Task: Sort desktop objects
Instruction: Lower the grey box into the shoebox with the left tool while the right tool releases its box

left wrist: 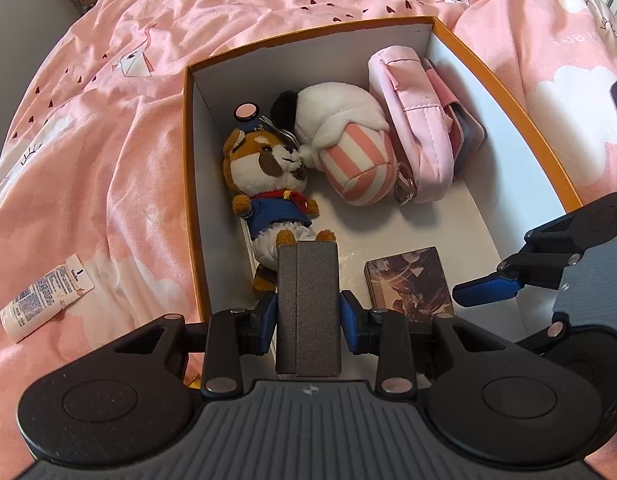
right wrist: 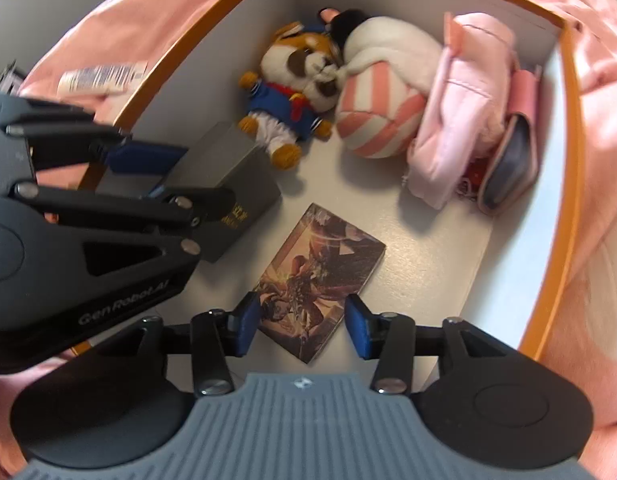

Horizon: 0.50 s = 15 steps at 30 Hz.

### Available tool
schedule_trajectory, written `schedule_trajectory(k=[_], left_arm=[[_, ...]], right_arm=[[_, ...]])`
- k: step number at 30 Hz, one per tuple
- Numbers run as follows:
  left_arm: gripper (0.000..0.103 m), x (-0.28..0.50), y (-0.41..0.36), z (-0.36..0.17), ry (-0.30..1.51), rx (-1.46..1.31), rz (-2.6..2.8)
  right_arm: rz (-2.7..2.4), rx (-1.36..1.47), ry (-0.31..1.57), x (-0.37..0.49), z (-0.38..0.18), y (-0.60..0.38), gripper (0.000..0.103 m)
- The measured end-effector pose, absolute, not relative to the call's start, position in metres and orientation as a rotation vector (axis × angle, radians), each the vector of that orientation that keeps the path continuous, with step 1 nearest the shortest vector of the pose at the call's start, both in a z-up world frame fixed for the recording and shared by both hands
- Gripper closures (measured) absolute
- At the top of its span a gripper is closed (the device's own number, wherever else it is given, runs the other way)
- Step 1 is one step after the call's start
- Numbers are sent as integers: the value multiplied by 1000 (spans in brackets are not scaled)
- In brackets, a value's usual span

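Note:
My left gripper (left wrist: pixel 308 316) is shut on a grey box (left wrist: pixel 308 304) and holds it low inside the orange-rimmed box (left wrist: pixel 308 32), next to a fox plush (left wrist: pixel 268 176). In the right wrist view the grey box (right wrist: pixel 232 176) lies against the plush (right wrist: pixel 296 80) with the left gripper (right wrist: pixel 148 168) around it. My right gripper (right wrist: pixel 300 328) is open and empty, just above a picture card box (right wrist: pixel 320 272) on the box floor. The card box (left wrist: pixel 408 280) and the right gripper (left wrist: pixel 488 284) also show in the left wrist view.
A striped pink-and-white plush (left wrist: pixel 348 140), a pink pouch (left wrist: pixel 416 120) and a pink wallet (right wrist: pixel 512 160) lie at the far end of the box. A white tube (left wrist: pixel 44 300) lies on the pink bedspread (left wrist: pixel 108 120) left of the box.

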<state>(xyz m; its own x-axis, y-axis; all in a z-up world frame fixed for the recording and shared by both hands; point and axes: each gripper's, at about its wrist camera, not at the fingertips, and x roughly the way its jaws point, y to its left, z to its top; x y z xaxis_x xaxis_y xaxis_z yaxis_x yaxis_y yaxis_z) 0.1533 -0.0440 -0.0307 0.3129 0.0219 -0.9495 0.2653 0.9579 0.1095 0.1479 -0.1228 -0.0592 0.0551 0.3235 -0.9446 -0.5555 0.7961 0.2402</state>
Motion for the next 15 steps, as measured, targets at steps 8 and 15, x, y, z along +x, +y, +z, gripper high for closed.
schedule_trajectory(k=[8,15], left_arm=[[63,156,-41,-30,1269,249,-191],[60,157,-29,-23,1269,200,-208]], right_arm=[[731,-275,1411,148,-71,-122,43],[718,-257,1407,163,-77,-125,38]])
